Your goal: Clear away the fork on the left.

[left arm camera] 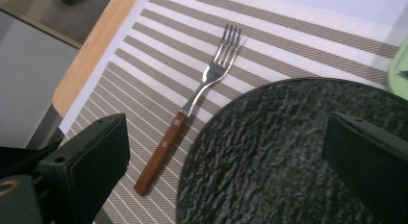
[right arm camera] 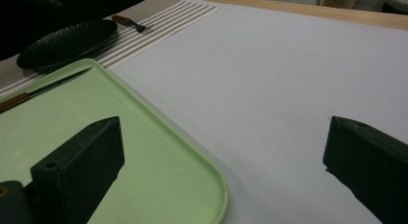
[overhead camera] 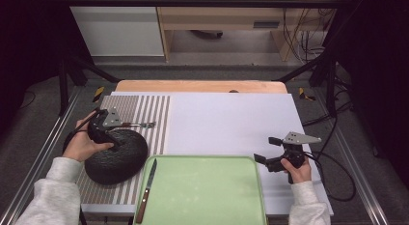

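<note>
Surface: we note a white-covered table (overhead camera: 231, 119) with a wooden far edge, bearing one beige striped woven placemat (overhead camera: 144, 114) at left.

Left hand (overhead camera: 82, 145): reaches in from the lower left, holding the left gripper (left arm camera: 221, 161) over the placemat; jaws spread wide, empty, hanging above the plate's edge.

Right hand (overhead camera: 299, 171): rests at the table's right side, holding the right gripper (right arm camera: 221, 152) pointed leftward; jaws wide apart, empty, straddling the tray's corner.

We count:
- one round black textured plate (overhead camera: 115, 157), on the placemat;
- one wooden-handled steel fork (left arm camera: 197, 99), on the placemat just beside the plate;
- one wooden-handled knife (overhead camera: 146, 190), across the tray's left rim;
- one pale green rectangular tray (overhead camera: 207, 191), near edge.
</note>
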`<act>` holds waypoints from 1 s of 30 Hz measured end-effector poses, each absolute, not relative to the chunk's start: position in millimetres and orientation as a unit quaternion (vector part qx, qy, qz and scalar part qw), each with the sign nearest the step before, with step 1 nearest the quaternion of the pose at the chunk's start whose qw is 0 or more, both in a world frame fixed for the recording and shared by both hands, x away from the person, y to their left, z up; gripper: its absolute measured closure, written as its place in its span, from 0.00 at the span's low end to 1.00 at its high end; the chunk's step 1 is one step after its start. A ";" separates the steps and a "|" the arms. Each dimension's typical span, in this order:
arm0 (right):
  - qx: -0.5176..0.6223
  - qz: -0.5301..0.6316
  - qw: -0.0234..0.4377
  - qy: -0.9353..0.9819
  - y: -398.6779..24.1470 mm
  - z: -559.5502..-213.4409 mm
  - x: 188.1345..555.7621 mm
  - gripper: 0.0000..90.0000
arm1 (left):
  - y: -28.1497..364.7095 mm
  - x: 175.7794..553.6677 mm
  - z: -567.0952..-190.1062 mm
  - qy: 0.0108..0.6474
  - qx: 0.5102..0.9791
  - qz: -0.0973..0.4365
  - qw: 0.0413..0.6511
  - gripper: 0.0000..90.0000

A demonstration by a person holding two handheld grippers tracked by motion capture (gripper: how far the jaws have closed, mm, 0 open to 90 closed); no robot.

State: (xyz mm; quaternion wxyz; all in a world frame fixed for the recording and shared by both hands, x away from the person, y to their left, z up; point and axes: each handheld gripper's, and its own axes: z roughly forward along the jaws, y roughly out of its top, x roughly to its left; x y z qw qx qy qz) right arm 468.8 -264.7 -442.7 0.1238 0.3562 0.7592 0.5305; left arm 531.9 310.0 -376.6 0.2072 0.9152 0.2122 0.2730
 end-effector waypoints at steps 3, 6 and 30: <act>0.357 0.530 0.124 0.760 -264.8 -442.7 468.9 0.01 | 311.9 537.1 -376.7 0.217 0.914 0.276 0.205 0.03; 0.357 0.530 0.124 0.759 -264.8 -442.7 468.9 0.01 | 313.4 541.4 -376.3 0.217 0.913 0.285 0.196 0.04; 0.358 0.528 0.125 0.760 -265.1 -443.4 469.2 0.01 | 336.2 581.9 -400.2 0.187 0.922 0.317 0.121 0.07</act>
